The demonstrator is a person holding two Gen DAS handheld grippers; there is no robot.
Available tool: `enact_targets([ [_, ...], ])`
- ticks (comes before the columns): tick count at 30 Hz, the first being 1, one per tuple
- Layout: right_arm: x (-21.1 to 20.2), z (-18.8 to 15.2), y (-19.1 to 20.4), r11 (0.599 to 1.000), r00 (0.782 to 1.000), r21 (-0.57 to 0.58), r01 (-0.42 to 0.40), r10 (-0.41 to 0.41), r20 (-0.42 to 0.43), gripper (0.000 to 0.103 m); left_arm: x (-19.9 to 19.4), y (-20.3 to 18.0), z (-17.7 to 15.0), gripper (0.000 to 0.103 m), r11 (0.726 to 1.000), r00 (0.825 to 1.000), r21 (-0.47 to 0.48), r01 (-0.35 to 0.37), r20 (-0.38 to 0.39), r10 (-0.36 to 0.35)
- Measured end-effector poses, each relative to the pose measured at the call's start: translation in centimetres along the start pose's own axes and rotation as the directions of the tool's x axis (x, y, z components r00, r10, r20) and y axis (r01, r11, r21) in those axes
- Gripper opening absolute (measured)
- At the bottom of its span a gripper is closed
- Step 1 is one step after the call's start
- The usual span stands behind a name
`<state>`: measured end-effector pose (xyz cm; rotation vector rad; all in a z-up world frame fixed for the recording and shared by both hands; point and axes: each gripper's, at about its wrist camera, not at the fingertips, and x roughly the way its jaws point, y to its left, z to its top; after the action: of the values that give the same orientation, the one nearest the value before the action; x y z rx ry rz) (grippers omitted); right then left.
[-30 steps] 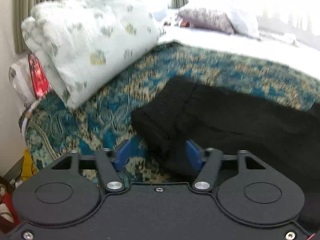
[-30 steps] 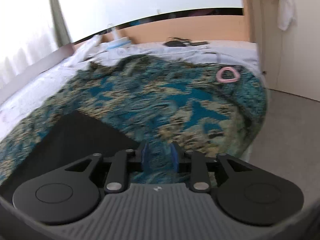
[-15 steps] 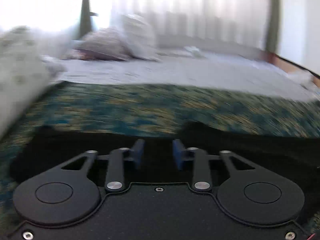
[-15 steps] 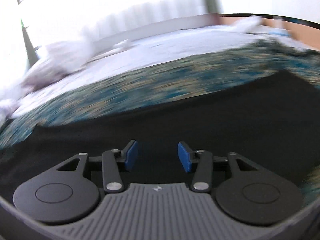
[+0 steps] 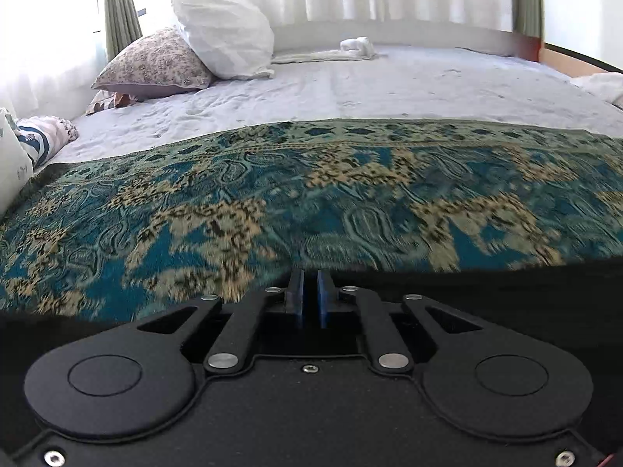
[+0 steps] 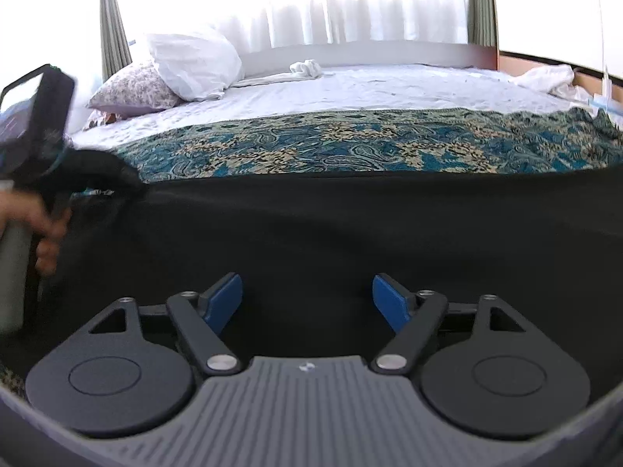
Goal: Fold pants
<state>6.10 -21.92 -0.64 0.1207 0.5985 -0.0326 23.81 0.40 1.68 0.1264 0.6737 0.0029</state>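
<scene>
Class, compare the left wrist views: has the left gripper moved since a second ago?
Yes. The left gripper swung away from the green-spotted pillow toward the white pillow, its jaws closing; fabric between them cannot be confirmed.

A bedroom in a home. A wide bed with a white sheet fills the view, a white pillow and a flowered pillow at its head. A teal patterned blanket covers the near side, and sheer curtains hang over a bright window behind.
</scene>
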Motion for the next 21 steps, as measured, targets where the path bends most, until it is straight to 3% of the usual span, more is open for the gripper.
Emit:
enact_targets([
  [4,0.1,-0.2,0.2,1.000,1.000,-0.005,-0.007,0.007,-0.002,0.087,1.3,-0.3,0.8,0.012,0.999,0.999,0.020,-0.046,0.006,0.045],
  [6,0.1,-0.1,0.2,1.000,1.000,0.001,-0.013,0.013,-0.002,0.088,1.4,0.0,1.2,0.019,0.997,0.997,0.013,-0.076,-0.007,0.076],
  [10,0.2,0.0,0.1,1.000,1.000,0.000,-0.015,0.015,-0.002,0.088,-1.7,1.7,0.5,0.031,0.998,0.999,-0.055,0.036,0.014,-0.035],
  [12,0.2,0.0,0.0,1.000,1.000,0.003,-0.018,0.018,-0.003,0.089,-3.8,2.4,-0.8,0.039,0.998,0.998,-0.038,0.059,0.033,-0.058],
  [17,0.2,0.1,0.0,1.000,1.000,-0.002,-0.019,0.019,-0.007,0.089,-8.6,4.8,-5.3,0.039,0.997,0.998,-0.049,0.063,0.017,-0.063],
  [21,0.3,0.2,0.3,1.000,1.000,-0.017,-0.014,0.014,-0.018,0.091,-11.3,6.3,-9.1,0.041,0.997,1.000,-0.081,0.010,0.010,-0.009],
])
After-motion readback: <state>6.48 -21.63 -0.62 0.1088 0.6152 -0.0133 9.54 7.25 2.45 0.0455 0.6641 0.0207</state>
